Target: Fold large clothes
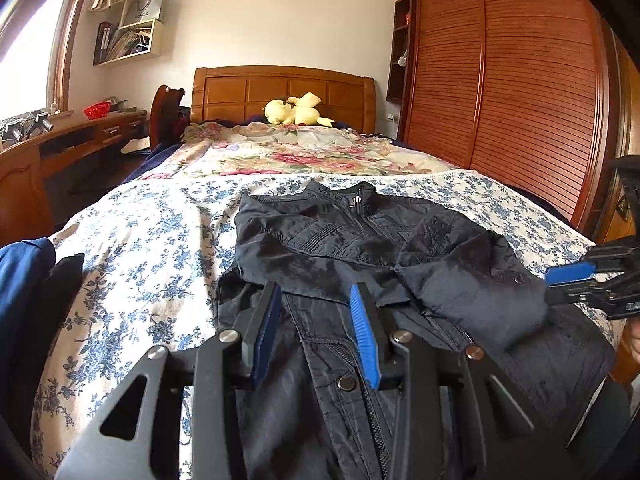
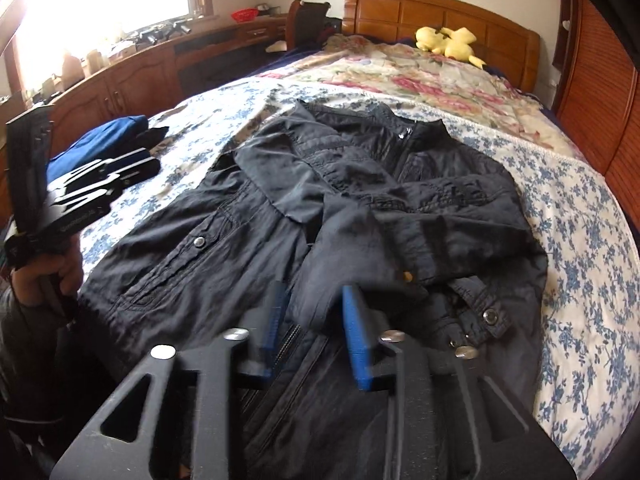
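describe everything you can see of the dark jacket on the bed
The jacket is dark navy, of thin, crinkled woven cloth, with a stand-up collar, a front zip, metal snap buttons and stitched chest panels. It lies front up on the blue-flowered bedspread, collar toward the headboard, both sleeves folded across the chest. The right hand-held gripper sits open just above a sleeve end; whether it touches is unclear.

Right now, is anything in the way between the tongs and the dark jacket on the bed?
No, nothing visible is in the way. Both tongs, the left and the right, hang open right over the dark jacket, with only its own folded sleeves below. The yellow plush toy sits far off at the headboard.
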### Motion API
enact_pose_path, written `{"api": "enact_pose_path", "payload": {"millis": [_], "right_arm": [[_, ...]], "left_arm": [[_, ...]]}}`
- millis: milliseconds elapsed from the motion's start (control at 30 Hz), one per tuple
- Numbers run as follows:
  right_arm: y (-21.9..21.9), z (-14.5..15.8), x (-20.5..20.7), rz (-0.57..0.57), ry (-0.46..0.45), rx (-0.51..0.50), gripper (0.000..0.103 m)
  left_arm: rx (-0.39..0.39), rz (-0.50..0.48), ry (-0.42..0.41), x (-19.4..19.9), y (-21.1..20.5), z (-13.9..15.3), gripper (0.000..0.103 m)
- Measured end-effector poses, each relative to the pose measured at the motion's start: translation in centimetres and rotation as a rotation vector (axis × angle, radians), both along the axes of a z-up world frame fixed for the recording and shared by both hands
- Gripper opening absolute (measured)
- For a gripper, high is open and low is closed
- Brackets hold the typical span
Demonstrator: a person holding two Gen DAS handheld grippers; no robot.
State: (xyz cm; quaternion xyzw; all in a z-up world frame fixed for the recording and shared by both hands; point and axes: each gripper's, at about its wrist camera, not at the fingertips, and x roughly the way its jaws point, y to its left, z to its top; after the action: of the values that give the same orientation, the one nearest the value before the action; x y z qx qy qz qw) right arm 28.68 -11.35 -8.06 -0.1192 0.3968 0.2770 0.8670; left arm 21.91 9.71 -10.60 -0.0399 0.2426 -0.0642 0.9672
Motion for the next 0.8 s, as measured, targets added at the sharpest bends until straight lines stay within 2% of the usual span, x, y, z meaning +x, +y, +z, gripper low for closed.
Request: {"api": "enact_pose_path", "payload": {"millis": [33, 167, 333, 667, 800], "right_arm": [[-0.1, 0.3, -0.3, 0.006, -0.013, 0.002, 0.044], [-0.5, 0.7, -0.4, -0.003, -0.059, -0.021, 0.05], [-0.9, -1.2, 2.0, -0.044, -0.034, -0.044, 0.051], [-2.2, -7.1, 7.6, -0.16, 0.087, -0.048, 0.051], [-3.0, -8.7, 8.5, -0.199, 0.146, -0.006, 0.056]], "left_arm": [[0.0, -0.001, 0.0, 0.0, -0.1, 0.0, 0.034], [0.0, -0.007, 0.0, 0.1, -0.3, 0.0, 0.034], [0.009, -0.015, 0.006, 0.2, -0.6, -0.2, 0.034], [0.023, -0.037, 0.042, 0.7, -1.3, -1.2, 0.034], [0.026, -0.042, 0.049, 0.8, -1.5, -1.4, 0.034]]}}
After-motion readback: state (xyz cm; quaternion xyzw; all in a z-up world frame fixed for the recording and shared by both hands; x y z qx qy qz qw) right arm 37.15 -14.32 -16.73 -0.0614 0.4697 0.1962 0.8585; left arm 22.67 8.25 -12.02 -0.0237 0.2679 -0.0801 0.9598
